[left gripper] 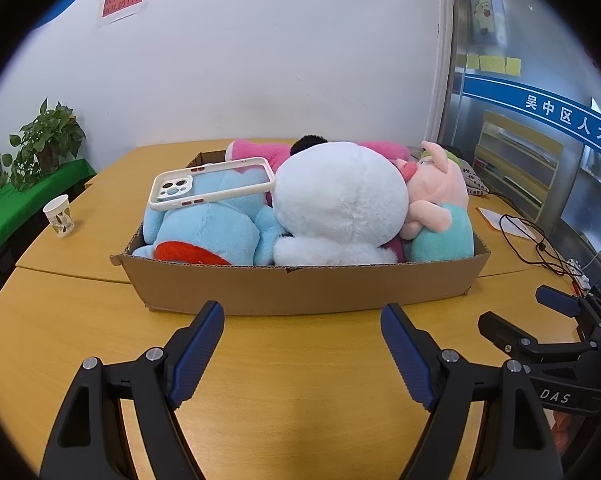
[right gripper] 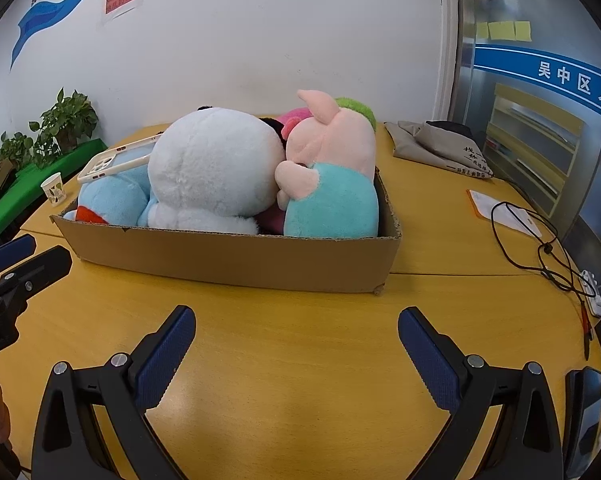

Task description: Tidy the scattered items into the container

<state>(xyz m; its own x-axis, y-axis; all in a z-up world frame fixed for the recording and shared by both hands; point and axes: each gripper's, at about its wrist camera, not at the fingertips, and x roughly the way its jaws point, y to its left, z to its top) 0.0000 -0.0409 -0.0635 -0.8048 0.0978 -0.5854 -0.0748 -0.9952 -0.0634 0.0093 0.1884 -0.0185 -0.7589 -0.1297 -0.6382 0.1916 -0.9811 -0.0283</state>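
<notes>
A shallow cardboard box [left gripper: 300, 286] [right gripper: 236, 256] stands on the wooden table and holds several plush toys: a blue one [left gripper: 212, 224], a big white one [left gripper: 340, 200] [right gripper: 212, 168], a pink pig in teal [left gripper: 440, 200] [right gripper: 332, 168] and a pink one behind [left gripper: 256, 150]. A white phone case [left gripper: 212, 182] [right gripper: 112, 162] lies on top of the blue plush. My left gripper [left gripper: 302, 320] is open and empty just in front of the box. My right gripper [right gripper: 296, 326] is open and empty too, in front of the box's right half. Each gripper shows at the edge of the other's view.
A paper cup [left gripper: 60, 216] [right gripper: 54, 192] stands left of the box. A grey cloth bag [right gripper: 440, 144], a paper sheet [right gripper: 500, 212], a black cable [right gripper: 540, 248] and a power strip [right gripper: 592, 288] lie to the right. Potted plants [left gripper: 44, 140] stand at far left.
</notes>
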